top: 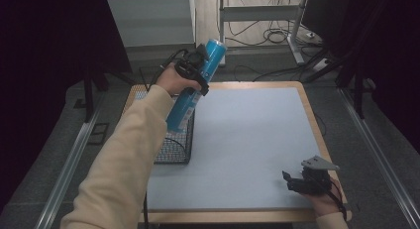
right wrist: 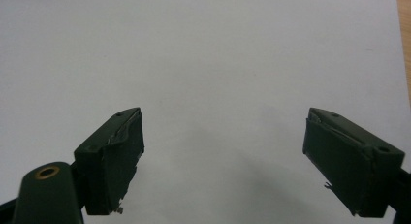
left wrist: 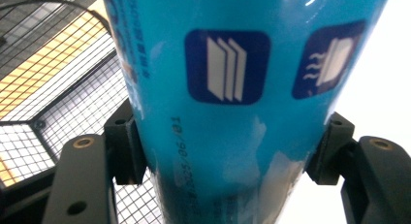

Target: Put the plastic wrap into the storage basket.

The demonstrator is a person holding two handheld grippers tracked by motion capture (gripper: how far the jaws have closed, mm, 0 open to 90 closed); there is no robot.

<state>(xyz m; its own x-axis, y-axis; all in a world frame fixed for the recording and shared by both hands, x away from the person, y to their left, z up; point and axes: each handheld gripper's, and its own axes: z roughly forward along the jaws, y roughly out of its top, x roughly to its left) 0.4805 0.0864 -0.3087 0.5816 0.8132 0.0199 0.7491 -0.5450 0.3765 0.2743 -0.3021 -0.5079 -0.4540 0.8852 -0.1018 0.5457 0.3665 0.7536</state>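
The white-topped wooden bench point(top: 247, 140) lies bare across the middle and right of the frame, with wide open room there. At its left edge the black wire-mesh basket point(top: 176, 149) stands in the way, and the tall blue cylindrical can point(top: 195, 85) slants over it, blocking the way in from above. The right tongs point(top: 292, 182) rest low at the lower right.

From above our own side we look forward and down over the whole table point(top: 247, 144). The left gripper view sits hard against a blue canister point(left wrist: 232, 103), with the wire basket point(left wrist: 53, 103) behind, both seen from above too. The right gripper view skims low over the white tabletop point(right wrist: 203, 54) they share.
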